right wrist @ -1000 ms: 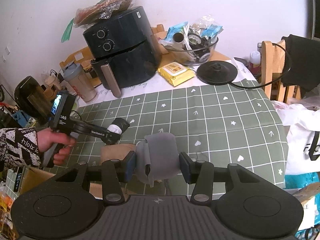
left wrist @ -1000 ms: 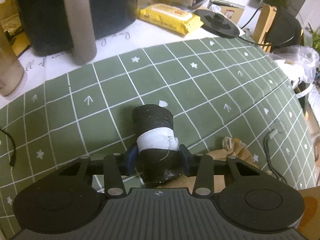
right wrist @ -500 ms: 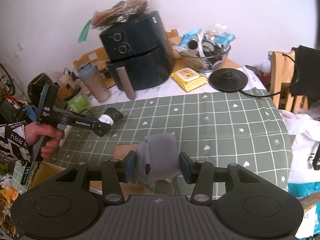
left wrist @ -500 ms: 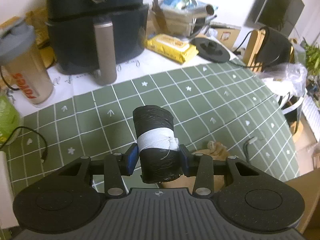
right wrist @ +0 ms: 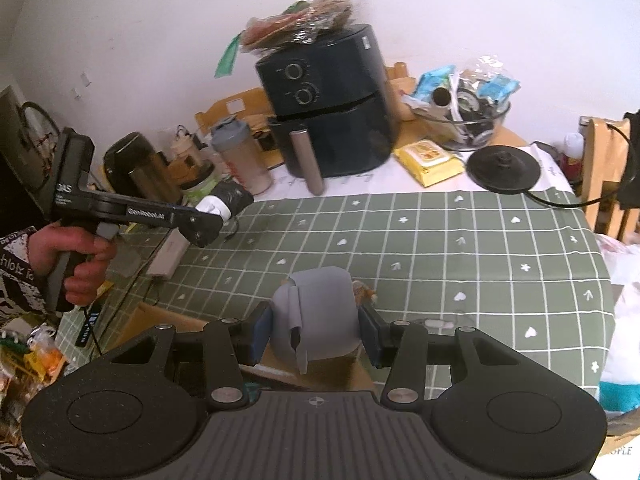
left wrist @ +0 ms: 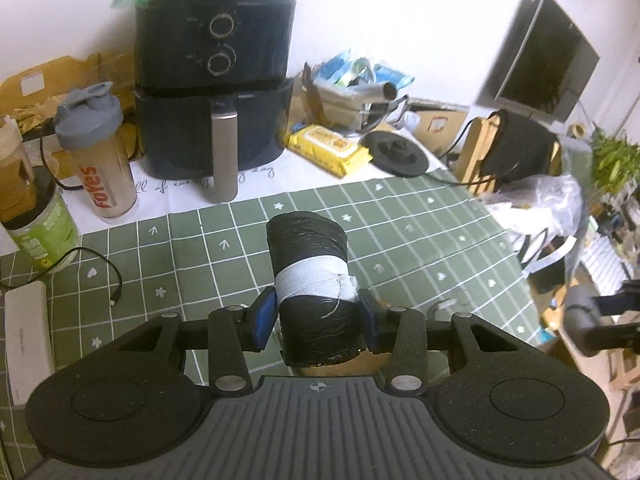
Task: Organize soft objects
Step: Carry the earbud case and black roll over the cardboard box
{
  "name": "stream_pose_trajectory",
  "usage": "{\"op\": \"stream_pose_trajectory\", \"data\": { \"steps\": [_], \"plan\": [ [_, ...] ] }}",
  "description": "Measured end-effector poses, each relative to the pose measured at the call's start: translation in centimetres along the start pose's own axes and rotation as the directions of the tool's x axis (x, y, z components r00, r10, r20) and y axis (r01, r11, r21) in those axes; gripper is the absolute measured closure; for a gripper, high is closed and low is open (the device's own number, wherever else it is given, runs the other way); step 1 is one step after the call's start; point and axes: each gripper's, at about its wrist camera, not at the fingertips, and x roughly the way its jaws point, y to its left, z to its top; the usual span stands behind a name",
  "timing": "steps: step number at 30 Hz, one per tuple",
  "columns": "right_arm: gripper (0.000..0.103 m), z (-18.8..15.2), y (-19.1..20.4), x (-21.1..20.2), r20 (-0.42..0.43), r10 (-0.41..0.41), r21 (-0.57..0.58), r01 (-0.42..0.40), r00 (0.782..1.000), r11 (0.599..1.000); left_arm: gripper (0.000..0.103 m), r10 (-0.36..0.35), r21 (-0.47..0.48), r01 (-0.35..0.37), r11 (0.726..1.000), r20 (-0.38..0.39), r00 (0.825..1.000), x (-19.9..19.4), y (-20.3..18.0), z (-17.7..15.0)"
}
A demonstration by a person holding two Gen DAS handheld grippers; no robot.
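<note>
My left gripper [left wrist: 316,320] is shut on a black roll with a white band [left wrist: 310,276], held up above the green checked tablecloth [left wrist: 400,248]. The same roll [right wrist: 226,202] shows in the right wrist view at the left, in the hand-held left gripper [right wrist: 212,216]. My right gripper [right wrist: 315,336] is shut on a grey rolled cloth [right wrist: 316,320], held over the table's near edge. A brown cardboard box [right wrist: 168,320] lies below it, partly hidden.
A black air fryer [left wrist: 212,80], a shaker bottle [left wrist: 96,152], a green-labelled jar [left wrist: 40,224], a yellow wipes pack [left wrist: 328,148], a black kettle base [left wrist: 396,156] and a cluttered glass bowl [right wrist: 464,120] stand at the back. A white power bank [left wrist: 28,336] and cable lie left.
Both grippers have lifted and pulled back from the table with their rolls still held. The left gripper has moved left and up, so the air fryer now shows in full.
</note>
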Motion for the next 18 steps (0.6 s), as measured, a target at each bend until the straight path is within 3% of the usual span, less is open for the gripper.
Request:
{"op": "stream_pose_trajectory", "data": {
  "steps": [13,18],
  "plan": [
    [0.053,-2.4,2.7,-0.8,-0.066,0.072,-0.088,-0.078,0.995,0.993,0.061,-0.008,-0.056,0.011,0.998,0.04,0.999,-5.2,-3.5,-2.6],
    [0.045,-3.1,3.7,-0.5,-0.094,0.054,-0.145,-0.067,0.994,0.987,0.061,0.003,-0.064,0.0,0.998,0.046,0.999,-6.5,-4.8,-3.9]
  ]
}}
